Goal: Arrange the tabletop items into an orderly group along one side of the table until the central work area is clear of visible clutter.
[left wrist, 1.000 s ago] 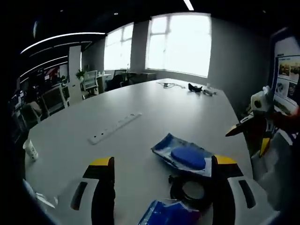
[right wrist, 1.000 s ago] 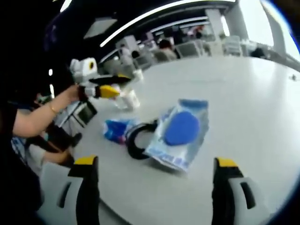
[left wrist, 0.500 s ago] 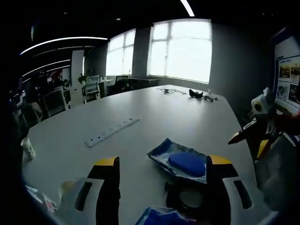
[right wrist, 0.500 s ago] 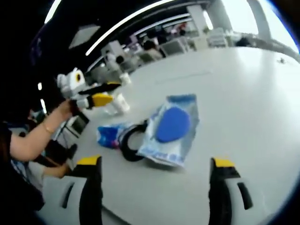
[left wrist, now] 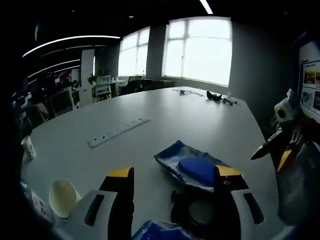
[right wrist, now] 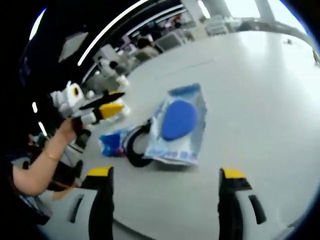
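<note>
A clear packet holding a blue round pad (left wrist: pixel 197 167) (right wrist: pixel 177 122) lies on the white table (left wrist: pixel 165 117) (right wrist: pixel 260 100). Against its near edge lies a black ring-shaped roll (left wrist: pixel 195 214) (right wrist: pixel 132 149), and beside that a smaller blue packet (left wrist: pixel 160 232) (right wrist: pixel 111 144). My left gripper (left wrist: pixel 174 172) is open just short of the packet, nothing between its jaws. My right gripper (right wrist: pixel 166 173) is open too, facing the same pile from the other side. Each gripper shows in the other's view: the right gripper (left wrist: pixel 279 146) at the table's edge, the left gripper (right wrist: pixel 97 106) held by a hand (right wrist: pixel 67 131).
A white power strip (left wrist: pixel 119 132) lies mid-table. A paper cup (left wrist: pixel 61 197) lies on its side near my left jaw; another cup (left wrist: pixel 27 146) stands at the left edge. Cables and a dark object (left wrist: pixel 215 96) sit at the far end. Office chairs and desks lie beyond.
Both views have shifted with the hands; the tipped paper cup has come into the left view. The packets and the roll have not moved. Both grippers stay open.
</note>
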`<act>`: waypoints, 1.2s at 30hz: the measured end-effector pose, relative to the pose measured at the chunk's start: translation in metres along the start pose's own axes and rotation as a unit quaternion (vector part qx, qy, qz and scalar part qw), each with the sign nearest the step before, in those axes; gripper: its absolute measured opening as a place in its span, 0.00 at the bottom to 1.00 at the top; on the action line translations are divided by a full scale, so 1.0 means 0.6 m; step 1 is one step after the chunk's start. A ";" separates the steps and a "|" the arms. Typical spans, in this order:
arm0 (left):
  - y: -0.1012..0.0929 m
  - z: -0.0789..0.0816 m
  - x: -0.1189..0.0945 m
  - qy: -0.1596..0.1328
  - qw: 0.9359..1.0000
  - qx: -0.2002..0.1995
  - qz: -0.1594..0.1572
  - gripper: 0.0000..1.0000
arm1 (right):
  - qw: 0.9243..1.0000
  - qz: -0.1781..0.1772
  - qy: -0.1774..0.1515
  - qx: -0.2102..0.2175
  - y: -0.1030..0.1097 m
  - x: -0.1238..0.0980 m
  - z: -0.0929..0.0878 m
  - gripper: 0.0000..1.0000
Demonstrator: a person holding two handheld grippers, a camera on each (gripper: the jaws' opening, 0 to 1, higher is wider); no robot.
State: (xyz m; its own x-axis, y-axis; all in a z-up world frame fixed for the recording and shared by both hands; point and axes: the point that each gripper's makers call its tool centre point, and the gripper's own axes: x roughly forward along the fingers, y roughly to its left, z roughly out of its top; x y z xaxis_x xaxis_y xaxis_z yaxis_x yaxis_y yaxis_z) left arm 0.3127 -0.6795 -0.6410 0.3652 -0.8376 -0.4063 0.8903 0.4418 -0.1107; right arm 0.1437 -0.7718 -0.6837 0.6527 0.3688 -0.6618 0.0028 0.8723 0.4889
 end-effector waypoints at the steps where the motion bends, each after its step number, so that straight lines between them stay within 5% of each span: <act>1: -0.001 -0.001 0.003 0.001 1.000 -0.002 0.000 0.61 | 1.000 -0.002 -0.002 0.006 -0.001 0.000 0.000 0.83; 15: 0.011 -0.021 0.051 0.013 0.999 -0.022 0.023 0.49 | 0.996 0.003 -0.004 0.084 0.005 0.015 -0.011 0.68; 36: 0.037 -0.061 0.109 0.033 0.990 -0.119 0.069 0.34 | 0.989 0.010 0.000 0.148 0.032 0.063 -0.028 0.47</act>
State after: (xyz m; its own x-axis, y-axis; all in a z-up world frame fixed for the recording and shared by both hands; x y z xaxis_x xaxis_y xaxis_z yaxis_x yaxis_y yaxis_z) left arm 0.3463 -0.7124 -0.7033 0.4538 -0.7444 -0.4898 0.7410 0.6205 -0.2565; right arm 0.1559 -0.7359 -0.7088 0.6553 0.3855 -0.6496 0.2110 0.7323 0.6474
